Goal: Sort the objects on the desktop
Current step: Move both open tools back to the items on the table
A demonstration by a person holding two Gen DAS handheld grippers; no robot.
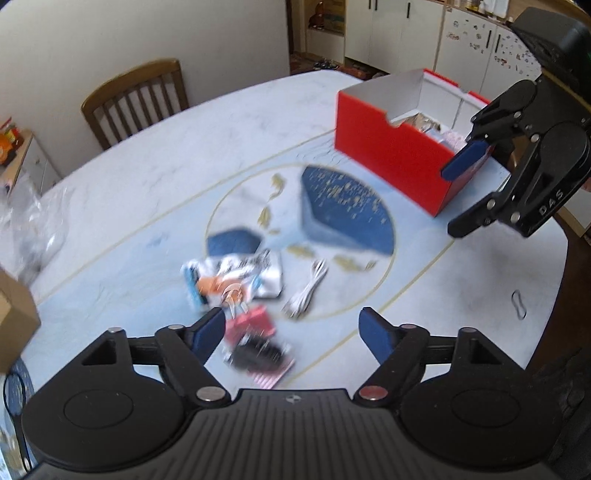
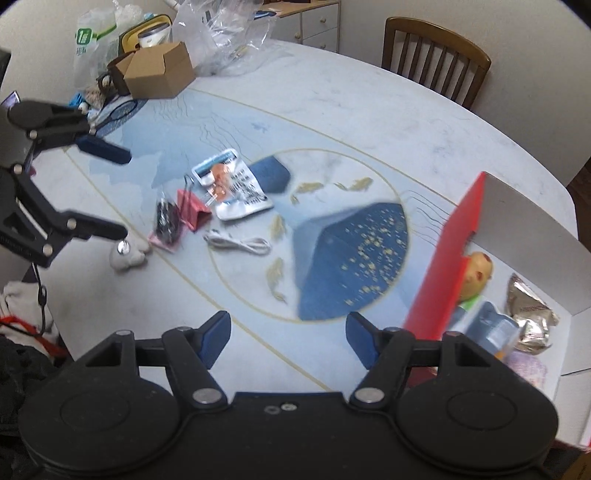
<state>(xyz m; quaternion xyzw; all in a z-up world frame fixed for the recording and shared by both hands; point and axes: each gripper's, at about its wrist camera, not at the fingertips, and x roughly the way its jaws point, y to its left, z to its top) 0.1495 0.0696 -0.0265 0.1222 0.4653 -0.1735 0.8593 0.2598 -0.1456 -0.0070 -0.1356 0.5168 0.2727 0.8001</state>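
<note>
Several loose items lie mid-table: a white printed packet (image 2: 232,184), a red folded clip (image 2: 192,210), a black item on a pink card (image 2: 168,225), a coiled white cable (image 2: 238,243) and a small grey plush (image 2: 127,254). My left gripper (image 1: 291,328) is open above the pink card (image 1: 258,347), near the packet (image 1: 236,277) and cable (image 1: 306,288), holding nothing. My right gripper (image 2: 288,332) is open and empty beside the red box (image 2: 443,266). That box holds a yellow toy (image 2: 476,273), a silver packet (image 2: 532,314) and a blue item (image 2: 491,328).
A cardboard box (image 2: 159,72), plastic bags (image 2: 221,33) and a small racket (image 2: 118,110) crowd the table's far left corner. A wooden chair (image 2: 436,55) stands behind the table. A dark loop (image 1: 519,304) lies near the table's edge.
</note>
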